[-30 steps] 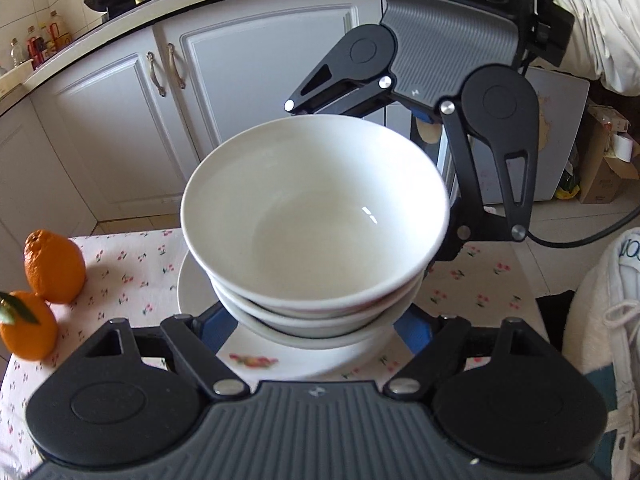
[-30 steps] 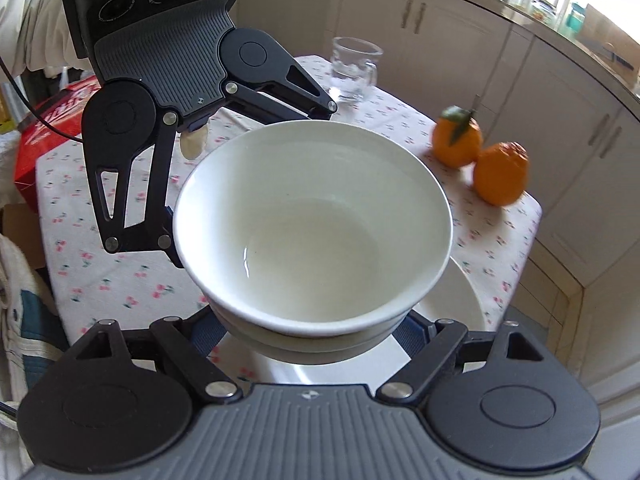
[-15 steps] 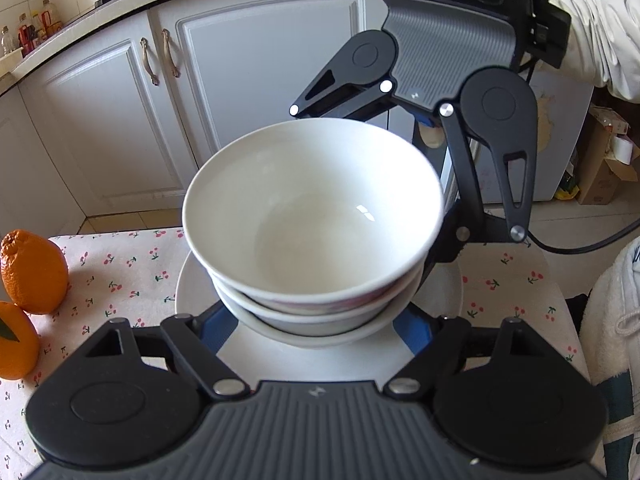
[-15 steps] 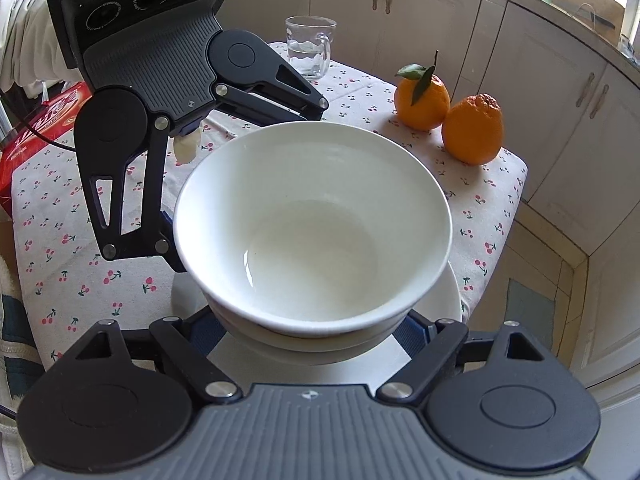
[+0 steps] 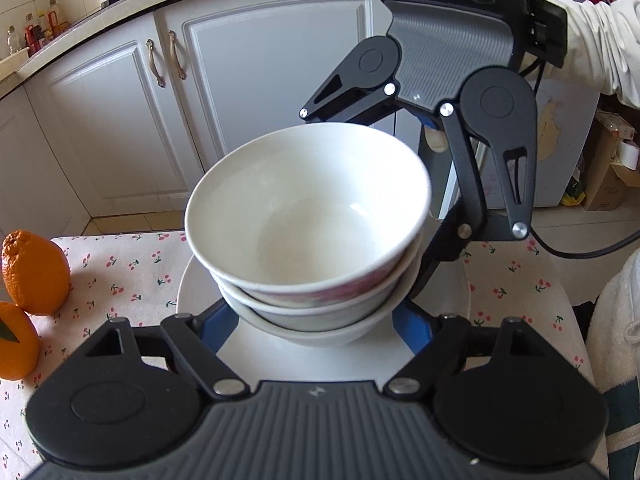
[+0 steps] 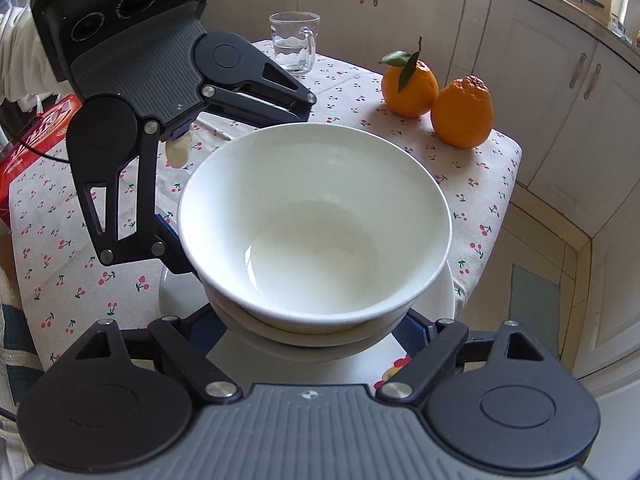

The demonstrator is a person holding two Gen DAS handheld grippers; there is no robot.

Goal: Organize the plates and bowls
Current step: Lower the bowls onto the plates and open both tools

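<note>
The bowl stack (image 5: pixel 308 240) hides both fingertip pairs — contact unclear — and most of the plate (image 5: pixel 192 292).

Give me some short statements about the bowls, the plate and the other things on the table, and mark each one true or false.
1. The bowls are nested in one stack. True.
2. The stack stands directly on the tablecloth. False: a white plate is under it.
3. Two oranges stand side by side on the table. True.
4. The glass mug lies on its side. False: it stands upright.
5. Both grippers' fingers flank the stack from opposite sides. True.
</note>
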